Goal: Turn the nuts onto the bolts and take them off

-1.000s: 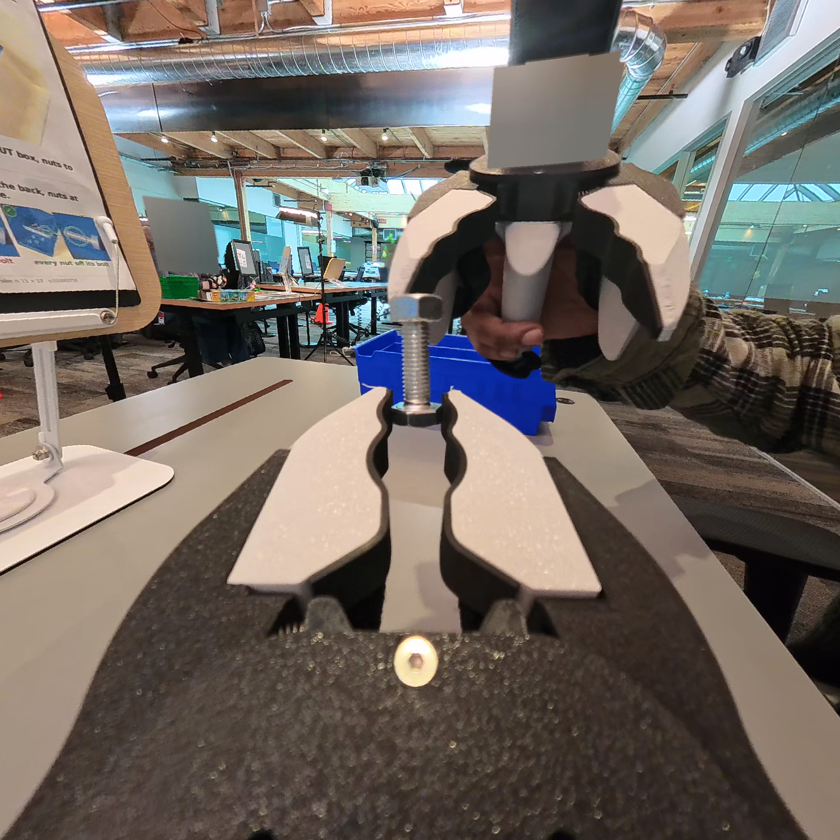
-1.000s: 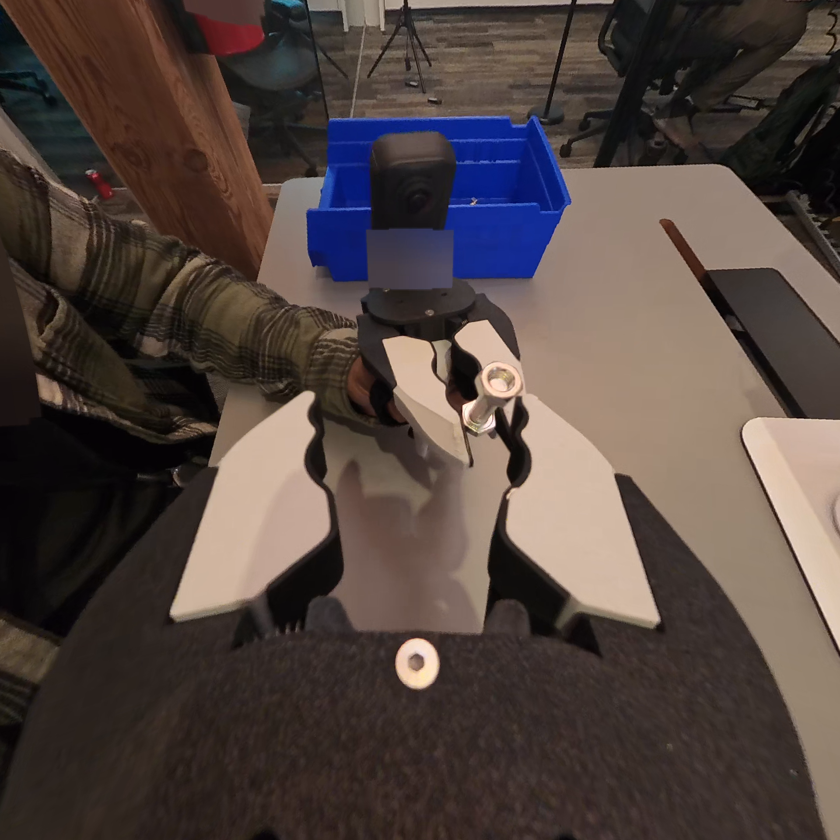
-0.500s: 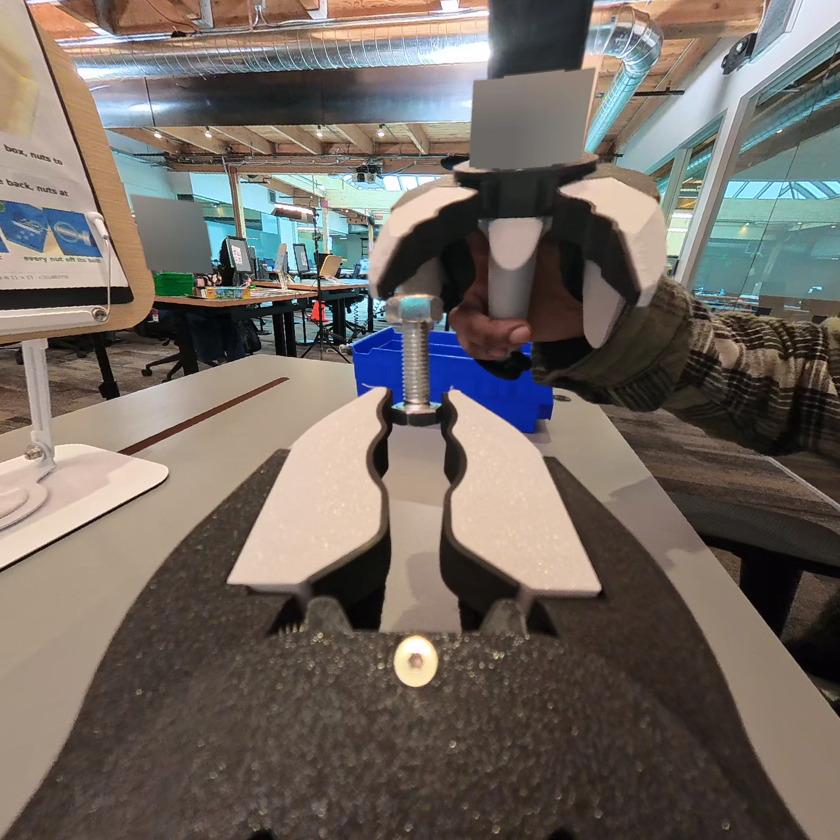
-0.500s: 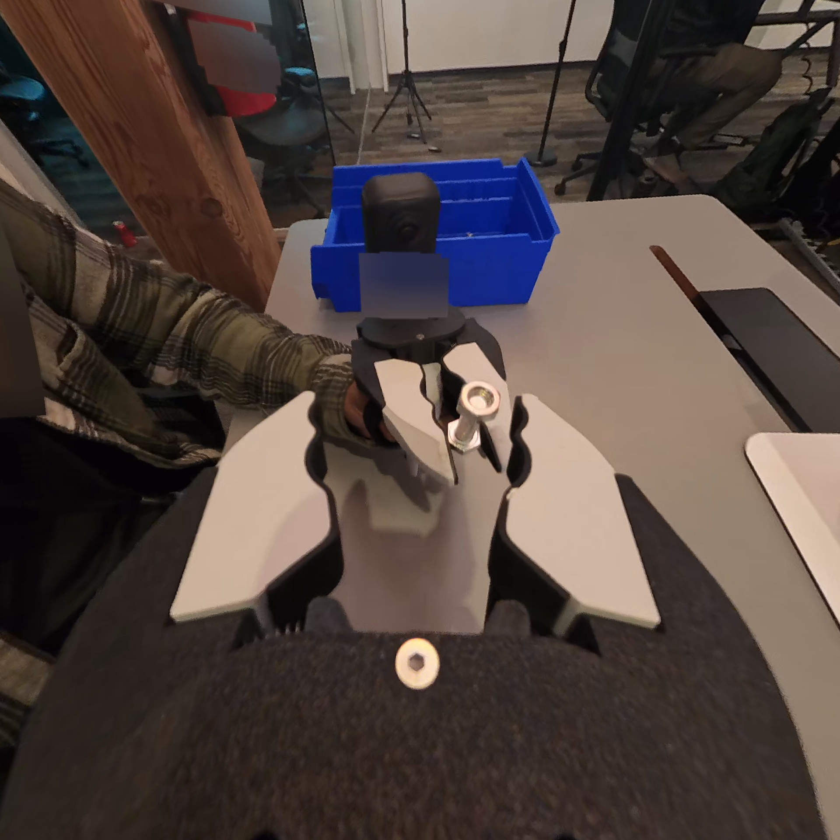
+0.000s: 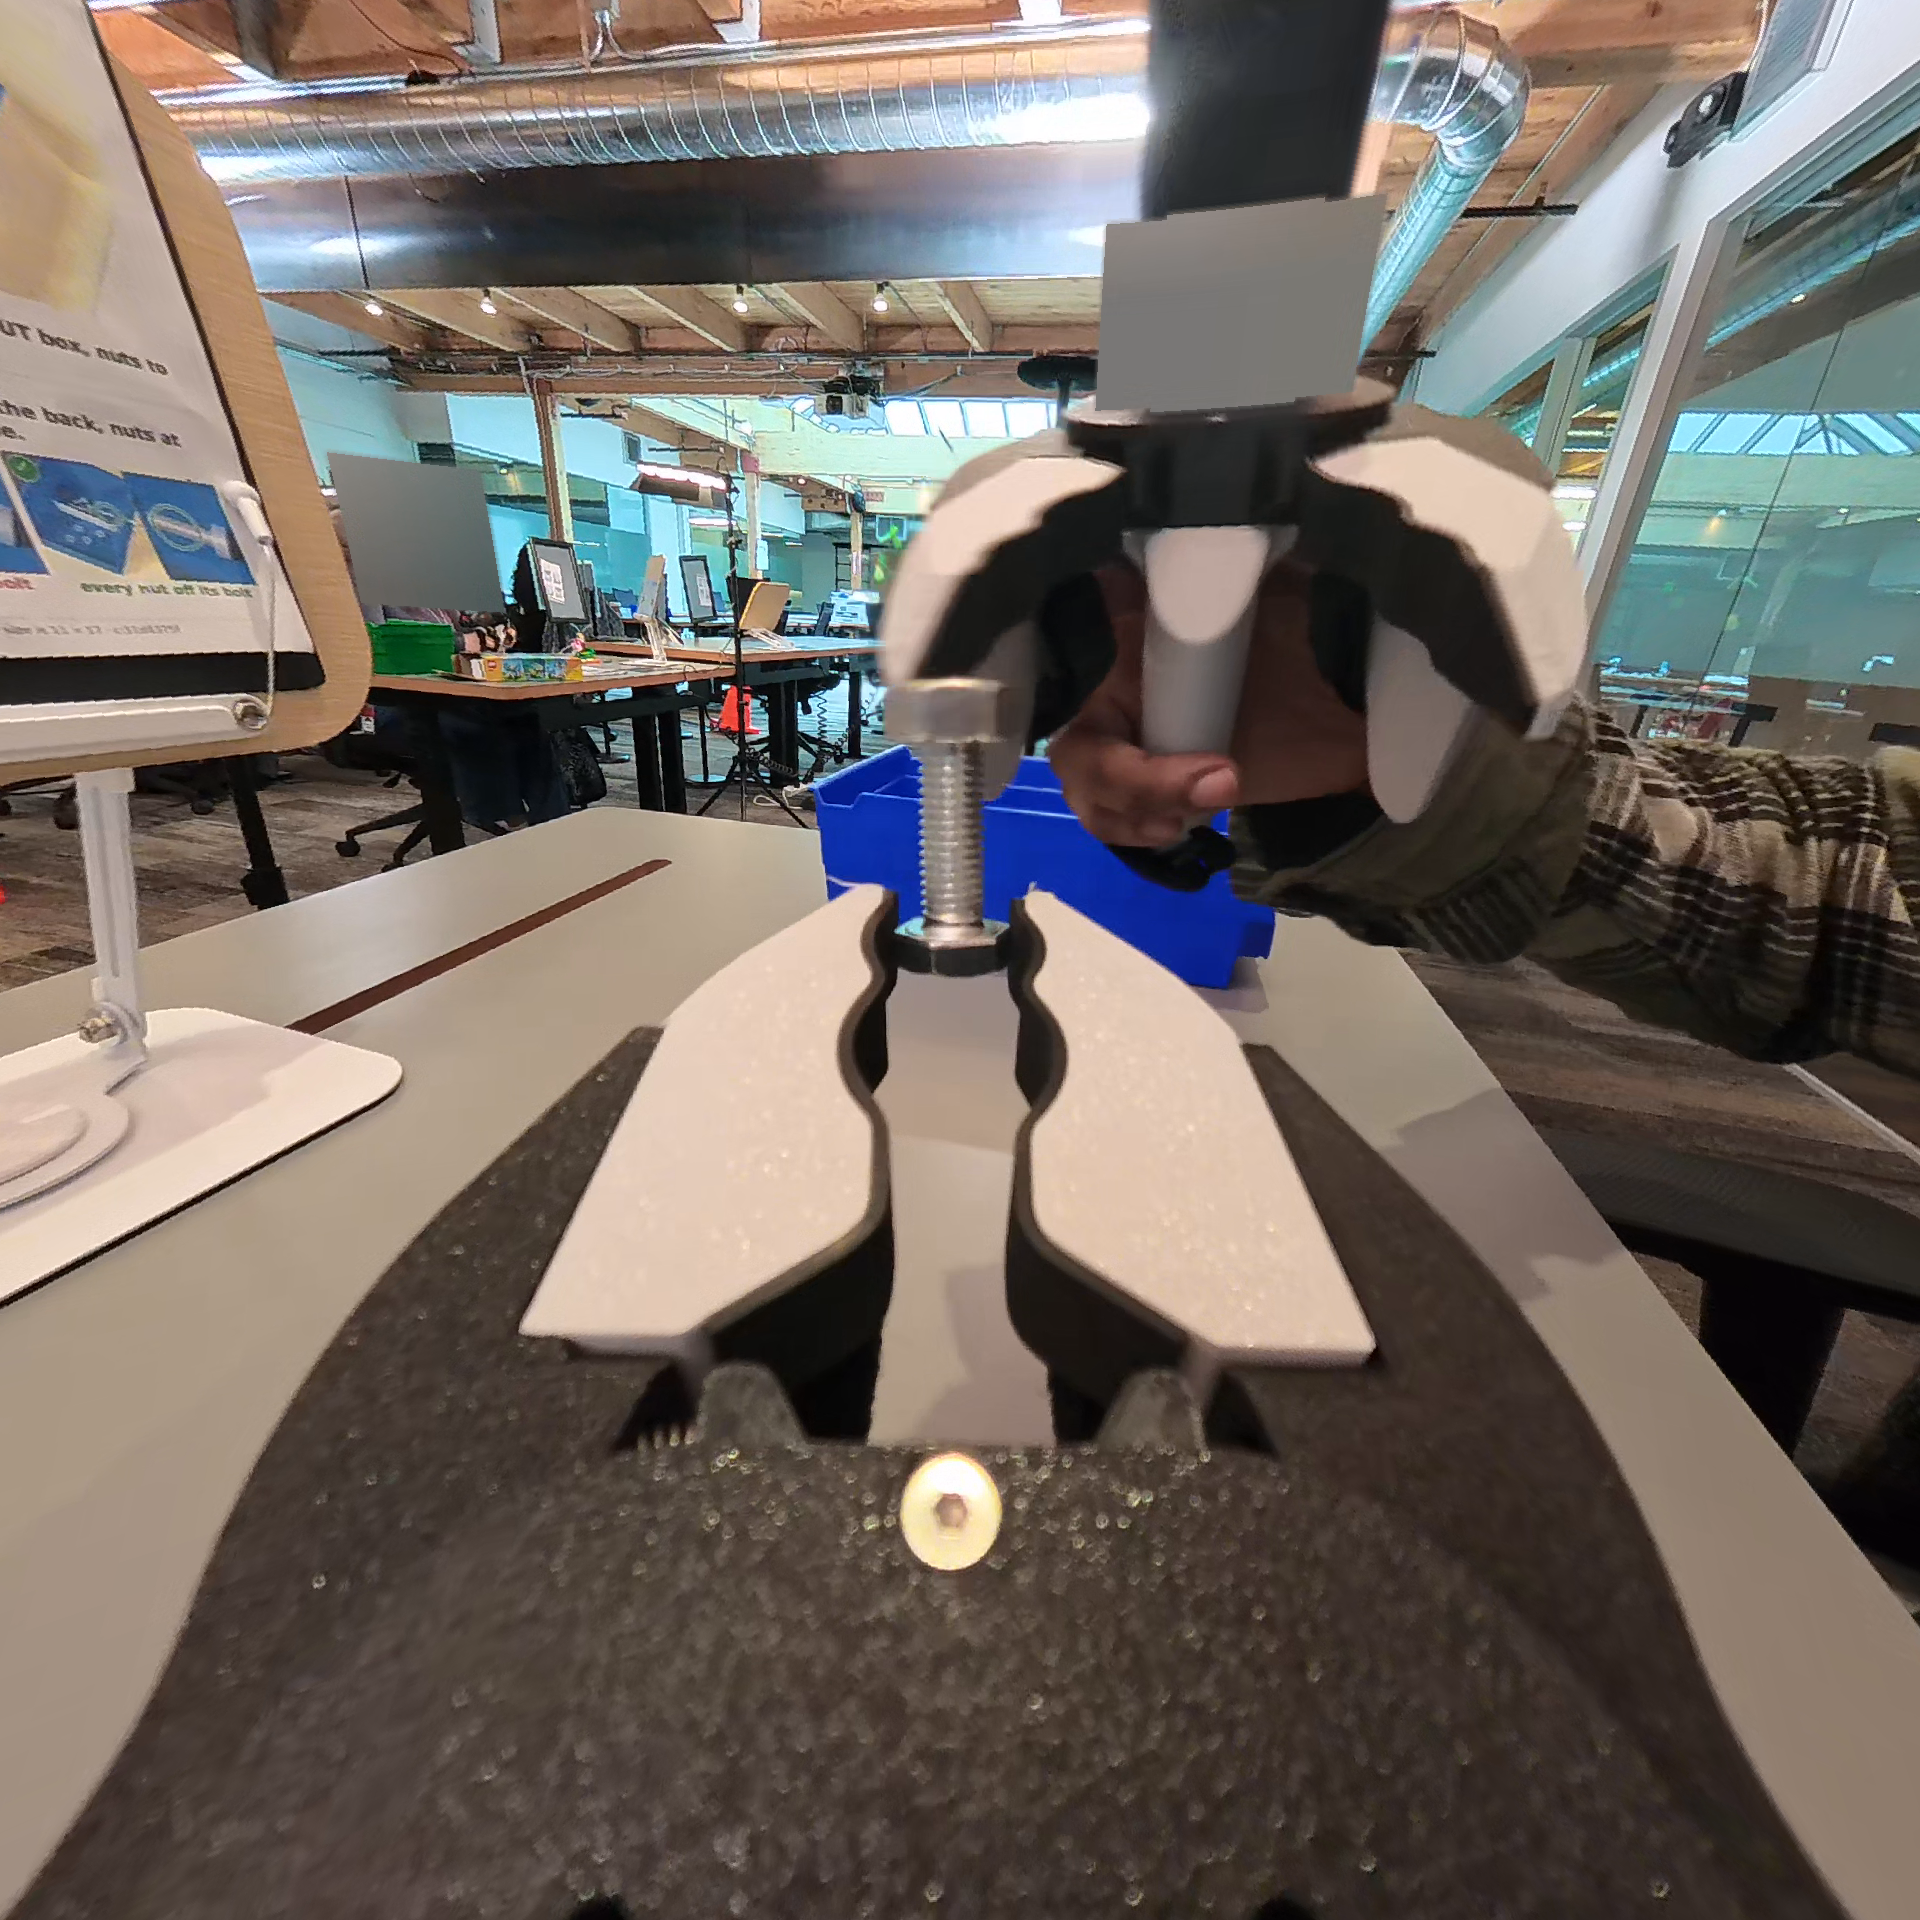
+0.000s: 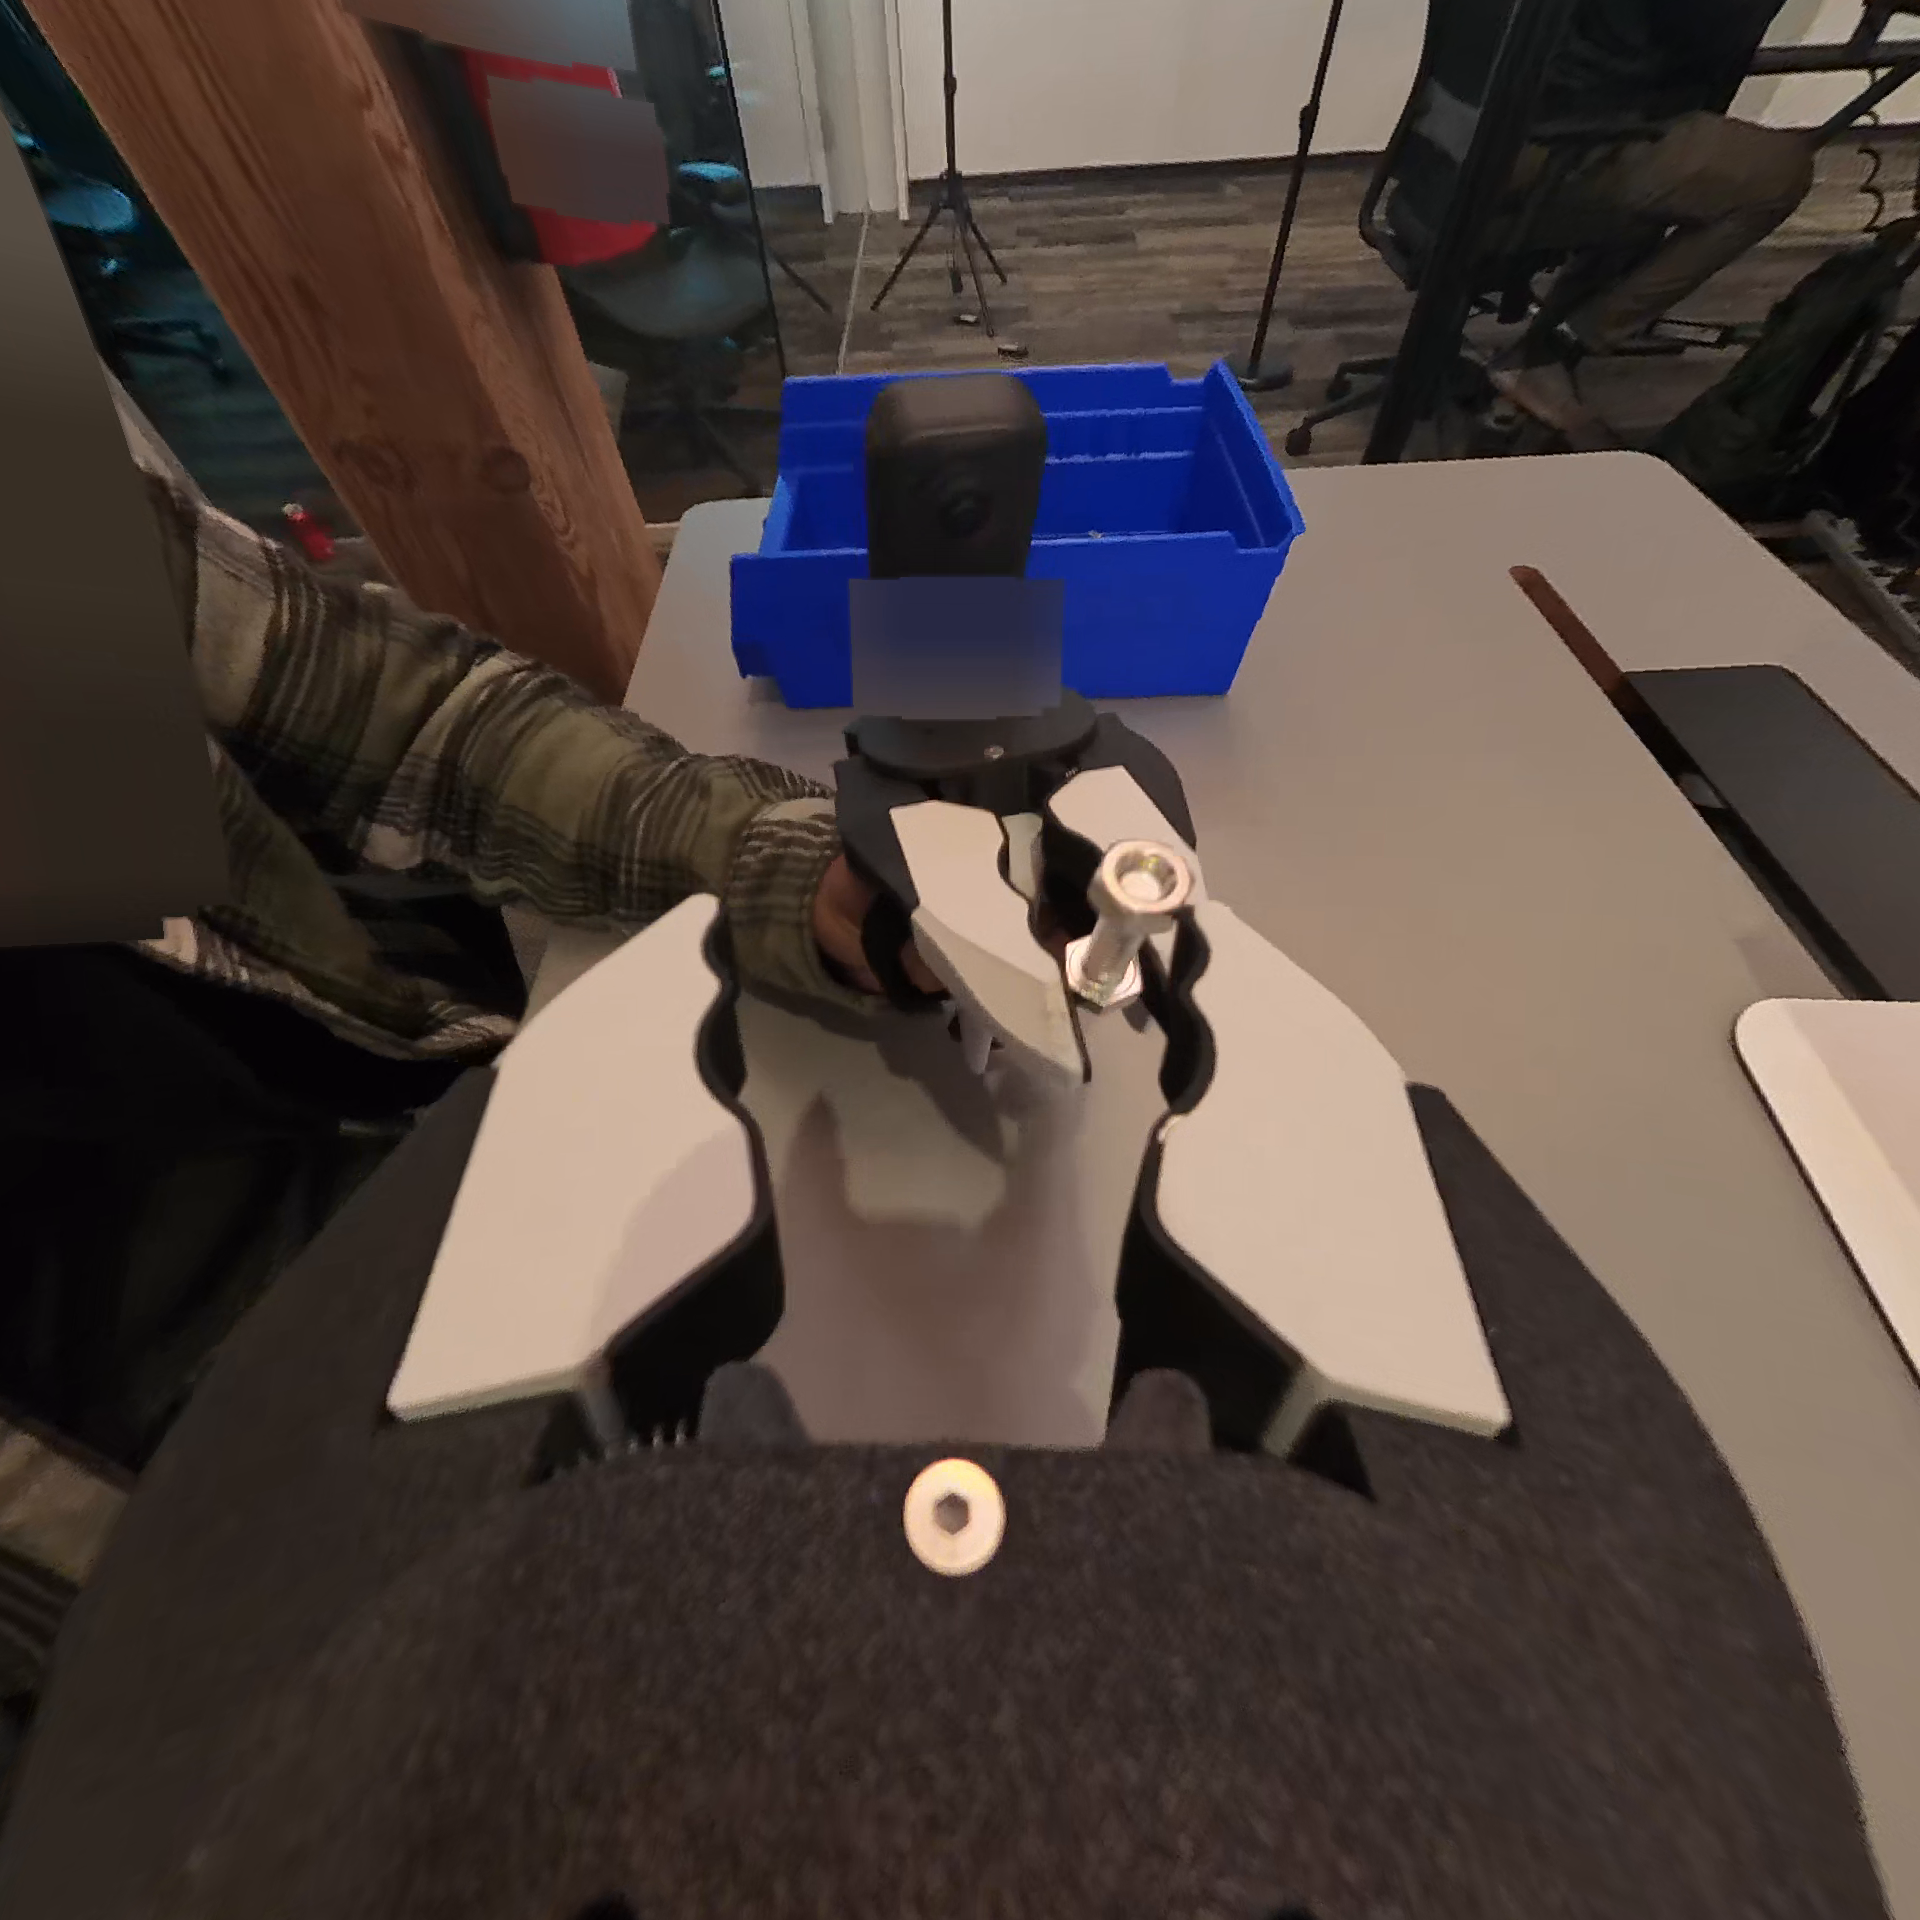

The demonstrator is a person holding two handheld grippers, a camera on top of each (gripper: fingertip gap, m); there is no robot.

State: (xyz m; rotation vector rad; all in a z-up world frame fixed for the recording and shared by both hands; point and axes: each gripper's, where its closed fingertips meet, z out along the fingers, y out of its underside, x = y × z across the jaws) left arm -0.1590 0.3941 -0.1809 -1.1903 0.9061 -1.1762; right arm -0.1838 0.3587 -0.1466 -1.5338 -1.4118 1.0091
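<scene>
A silver steel bolt (image 5: 953, 821) stands upright above the grey table (image 5: 520, 935), hexagonal head on top, threaded shank pointing down. A silver hexagonal nut (image 5: 951, 938) sits low on the threads, well below the head. Seen from above, the bolt (image 6: 1127, 925) leans slightly, with the nut (image 6: 1103, 987) at its lower end.

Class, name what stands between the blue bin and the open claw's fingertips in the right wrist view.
In the right wrist view, the left claw stands there, shut on the nut with its bolt pointing up, before the blue bin.
</scene>
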